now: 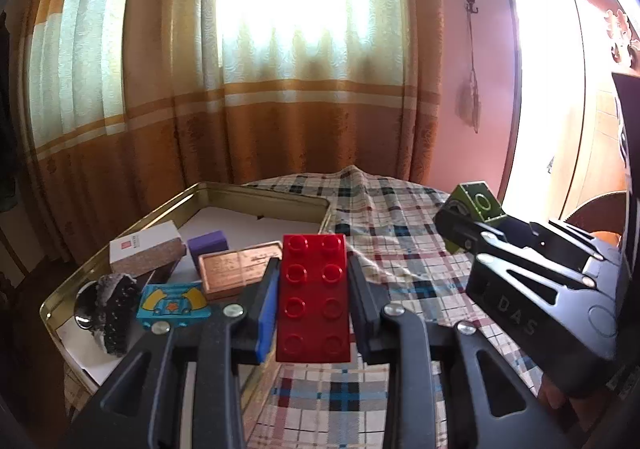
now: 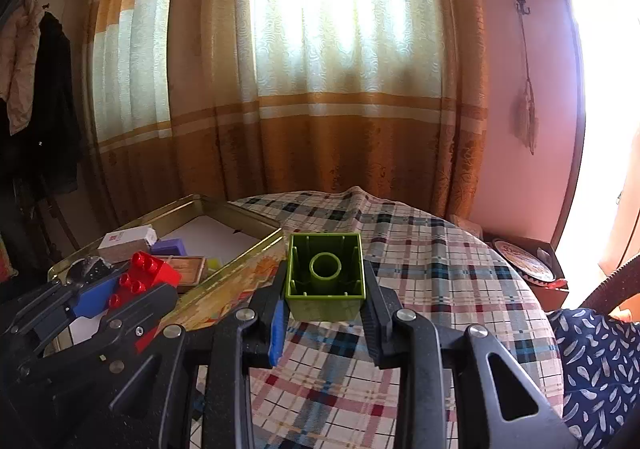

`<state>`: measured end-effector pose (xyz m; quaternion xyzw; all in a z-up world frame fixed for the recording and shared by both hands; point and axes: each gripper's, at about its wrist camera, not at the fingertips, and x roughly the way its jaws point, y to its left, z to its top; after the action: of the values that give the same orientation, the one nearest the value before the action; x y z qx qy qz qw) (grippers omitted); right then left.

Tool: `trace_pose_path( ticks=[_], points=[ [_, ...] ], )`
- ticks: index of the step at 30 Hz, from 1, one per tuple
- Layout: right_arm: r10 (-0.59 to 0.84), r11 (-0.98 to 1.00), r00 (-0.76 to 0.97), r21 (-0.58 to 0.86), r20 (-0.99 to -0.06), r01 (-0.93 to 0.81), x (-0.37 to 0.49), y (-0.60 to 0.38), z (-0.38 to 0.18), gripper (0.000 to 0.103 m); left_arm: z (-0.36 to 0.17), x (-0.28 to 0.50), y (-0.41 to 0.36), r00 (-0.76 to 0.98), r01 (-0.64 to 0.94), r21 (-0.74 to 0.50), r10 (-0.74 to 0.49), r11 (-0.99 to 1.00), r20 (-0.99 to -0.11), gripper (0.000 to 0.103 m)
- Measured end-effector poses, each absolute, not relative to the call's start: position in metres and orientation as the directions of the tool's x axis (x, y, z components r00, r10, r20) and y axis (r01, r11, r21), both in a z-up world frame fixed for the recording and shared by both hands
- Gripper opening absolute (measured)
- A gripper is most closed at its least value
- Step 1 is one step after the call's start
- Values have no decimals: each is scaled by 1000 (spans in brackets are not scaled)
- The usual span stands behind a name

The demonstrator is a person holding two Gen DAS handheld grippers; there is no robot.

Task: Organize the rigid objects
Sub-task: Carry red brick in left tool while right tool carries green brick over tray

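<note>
One "DAS" mark on right gripper

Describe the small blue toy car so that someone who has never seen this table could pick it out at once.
Start at the gold metal tray on the left of the plaid tablecloth. At its near end, the blue toy car lies between a black glittery rock and a copper-coloured tin. It alone is turquoise, with yellow bands and an orange star.
</note>
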<state>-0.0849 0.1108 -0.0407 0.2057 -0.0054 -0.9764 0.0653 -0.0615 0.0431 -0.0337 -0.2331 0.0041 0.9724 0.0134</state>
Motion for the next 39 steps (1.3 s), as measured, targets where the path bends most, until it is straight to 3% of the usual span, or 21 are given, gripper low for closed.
trace_pose_path(
  ticks=[39],
  points=[
    [-230, -967, -896, -12, -379, 253, -59, 55, -40, 34, -30, -36, -10, -915, 54, -39, -34, -998, -403, 31]
  ],
)
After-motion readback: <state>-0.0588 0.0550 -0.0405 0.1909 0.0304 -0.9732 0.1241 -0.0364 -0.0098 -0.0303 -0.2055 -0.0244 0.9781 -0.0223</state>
